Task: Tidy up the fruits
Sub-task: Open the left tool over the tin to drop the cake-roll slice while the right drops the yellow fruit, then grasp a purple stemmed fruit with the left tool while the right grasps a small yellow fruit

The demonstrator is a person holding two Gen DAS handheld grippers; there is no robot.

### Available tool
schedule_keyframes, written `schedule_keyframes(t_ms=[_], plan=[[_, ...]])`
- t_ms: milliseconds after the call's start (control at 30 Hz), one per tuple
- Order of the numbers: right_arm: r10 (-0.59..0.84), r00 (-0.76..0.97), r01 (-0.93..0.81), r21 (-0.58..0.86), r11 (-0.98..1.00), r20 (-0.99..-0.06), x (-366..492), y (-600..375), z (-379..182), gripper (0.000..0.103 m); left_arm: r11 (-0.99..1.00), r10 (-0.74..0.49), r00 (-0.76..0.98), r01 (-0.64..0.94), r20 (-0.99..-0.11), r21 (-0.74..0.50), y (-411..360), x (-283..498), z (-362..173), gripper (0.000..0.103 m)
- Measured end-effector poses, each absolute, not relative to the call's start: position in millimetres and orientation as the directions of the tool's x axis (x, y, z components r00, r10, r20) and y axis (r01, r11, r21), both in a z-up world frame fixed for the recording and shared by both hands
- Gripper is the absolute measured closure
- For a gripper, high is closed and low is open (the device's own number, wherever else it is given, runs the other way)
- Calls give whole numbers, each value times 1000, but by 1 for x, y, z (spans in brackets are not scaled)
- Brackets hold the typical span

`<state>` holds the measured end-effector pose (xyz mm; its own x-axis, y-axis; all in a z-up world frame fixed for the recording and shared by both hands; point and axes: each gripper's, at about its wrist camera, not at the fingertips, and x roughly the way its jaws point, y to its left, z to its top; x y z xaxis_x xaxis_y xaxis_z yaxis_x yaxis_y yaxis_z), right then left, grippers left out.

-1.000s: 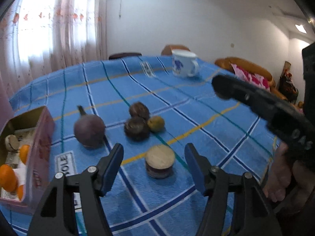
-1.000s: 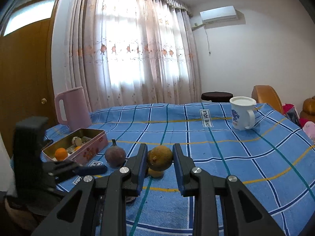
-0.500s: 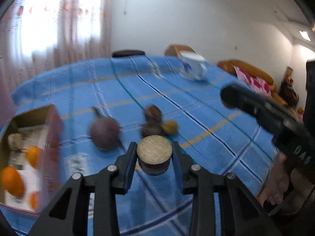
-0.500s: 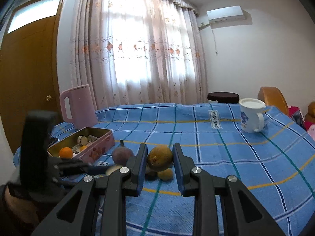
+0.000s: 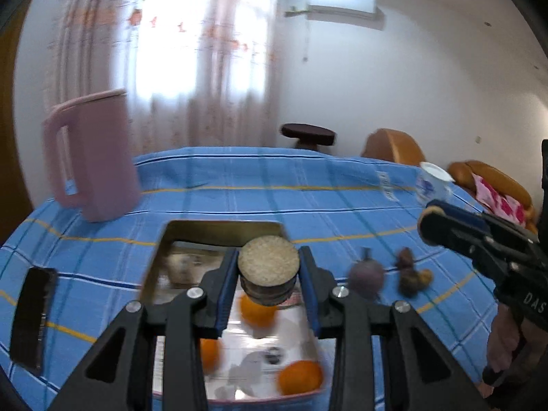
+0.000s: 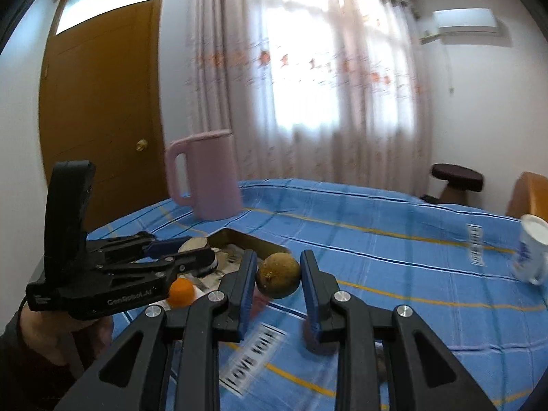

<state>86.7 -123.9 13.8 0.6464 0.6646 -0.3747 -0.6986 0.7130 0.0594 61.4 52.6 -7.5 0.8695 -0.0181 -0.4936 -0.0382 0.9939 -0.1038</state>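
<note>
My left gripper [image 5: 268, 275] is shut on a halved dark fruit [image 5: 268, 267] with a pale cut face, held above the open tin box [image 5: 219, 229]. Several oranges [image 5: 300, 376] lie in the box. My right gripper [image 6: 278, 275] is shut on a round brown-green fruit [image 6: 278, 275], held above the blue cloth beside the box [image 6: 253, 238]. A purple round fruit [image 5: 365, 275] and small brown fruits [image 5: 412, 274] lie on the cloth right of the box. The left gripper also shows in the right wrist view [image 6: 191, 253], and the right gripper in the left wrist view [image 5: 431, 222].
A pink pitcher [image 5: 92, 157] stands behind the box at the left. A white mug [image 5: 432, 185] stands at the far right of the table. A dark phone [image 5: 32, 311] lies at the left edge. A stool and sofa stand beyond the table.
My left gripper closed on the halved fruit, lifted it and swung left over the tin box. My right gripper, still holding its fruit, moved left toward the box.
</note>
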Motion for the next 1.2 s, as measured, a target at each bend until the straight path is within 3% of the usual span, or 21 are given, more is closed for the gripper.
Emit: schedule_keyframes(t_ms=[567, 633, 700, 767, 967, 1200], plan=[[670, 471, -806, 29, 591, -574, 93, -11, -43, 75, 971, 71, 829, -184, -554, -151, 120, 61, -40, 66], [663, 463, -807, 30, 590, -589, 91, -9, -47, 74, 969, 79, 830, -194, -552, -155, 120, 59, -40, 61], [653, 485, -795, 17, 606, -582, 91, -12, -47, 56, 967, 93, 838, -204, -537, -151, 118, 55, -37, 42], [660, 486, -790, 37, 612, -573, 92, -21, -44, 51, 968, 91, 857, -196, -507, -158, 113, 50, -31, 30], [646, 543, -743, 51, 667, -536, 91, -69, -33, 51, 982, 29, 883, -111, -468, -150, 75, 48, -18, 30], [463, 704, -573, -45, 819, -538, 99, -167, -34, 51, 993, -76, 874, 25, -480, -113, 7, 60, -17, 27]])
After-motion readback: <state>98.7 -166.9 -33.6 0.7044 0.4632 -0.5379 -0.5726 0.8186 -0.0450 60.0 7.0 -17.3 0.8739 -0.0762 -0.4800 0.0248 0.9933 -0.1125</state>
